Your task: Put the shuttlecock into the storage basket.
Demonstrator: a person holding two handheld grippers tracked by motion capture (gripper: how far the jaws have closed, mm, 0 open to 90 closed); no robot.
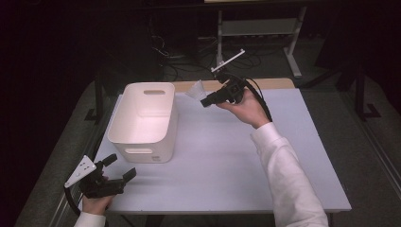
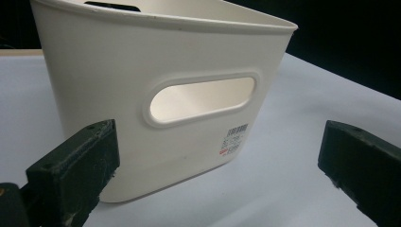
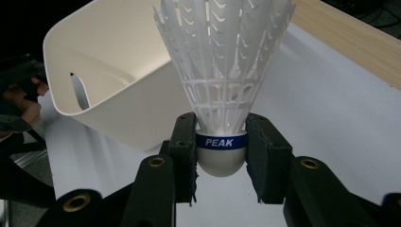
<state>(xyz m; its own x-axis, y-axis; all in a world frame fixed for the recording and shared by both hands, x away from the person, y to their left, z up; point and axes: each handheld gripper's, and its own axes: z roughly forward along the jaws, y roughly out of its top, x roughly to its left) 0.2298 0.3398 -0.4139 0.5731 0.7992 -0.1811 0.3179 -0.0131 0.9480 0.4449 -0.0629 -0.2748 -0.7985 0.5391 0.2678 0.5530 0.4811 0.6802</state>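
1. Shuttlecock — white plastic skirt, rounded white cork with a blue band marked PEAK. It sits in the right tongs, held in the air just beside the far right corner of the bin, skirt pointing toward the bin.
2. Right tongs are clamped on the cork, one jaw on each side at the blue band; the skirt is free of the jaws.
3. Handling, as judged: very light, so little squeeze is needed. The cork is the one firm part and the right place to hold. Its dome is smooth and rounded — a grip low on the curve could let it squirt out, so the band is better.
4. The skirt is thin lattice, springy but easily bent or cracked. Do not pinch it or press it against the bin rim.
5. Released over the bin it should drop cork first, though it may bounce, being so light.
6. Left tongs — jaws well apart, holding nothing, low over the surface just in front of the bin's near wall, facing its handle slot.
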